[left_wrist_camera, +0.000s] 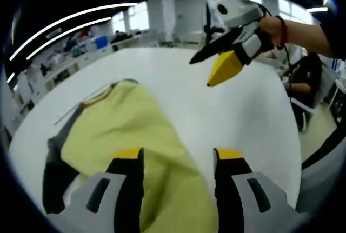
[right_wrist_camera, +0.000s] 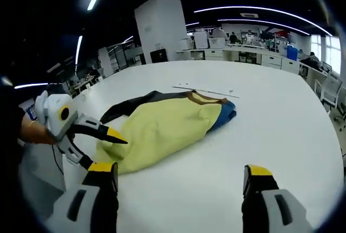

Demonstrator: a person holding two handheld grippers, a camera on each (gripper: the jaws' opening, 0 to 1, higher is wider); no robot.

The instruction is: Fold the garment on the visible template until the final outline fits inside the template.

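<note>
A yellow garment (left_wrist_camera: pixel 130 119) with a dark sleeve (left_wrist_camera: pixel 57 173) and a brown collar lies crumpled on the white table (left_wrist_camera: pixel 227 114). In the right gripper view the garment (right_wrist_camera: pixel 162 127) shows a blue part (right_wrist_camera: pixel 224 113) at its far end. A thin template line (right_wrist_camera: pixel 208 91) runs on the table just beyond the collar. My left gripper (left_wrist_camera: pixel 179 157) hangs open over the garment's near end; it appears again as the left gripper (right_wrist_camera: pixel 105 152) at the garment's edge. My right gripper (right_wrist_camera: pixel 179 171) is open above bare table, and in the left gripper view the right gripper (left_wrist_camera: pixel 201 73) hovers past the garment, holding nothing.
The round table's edge (right_wrist_camera: pixel 70 179) curves close to the left gripper. A seated person (left_wrist_camera: pixel 303 76) is beyond the table's far side. Desks, a white pillar (right_wrist_camera: pixel 162 27) and office furniture stand around the room.
</note>
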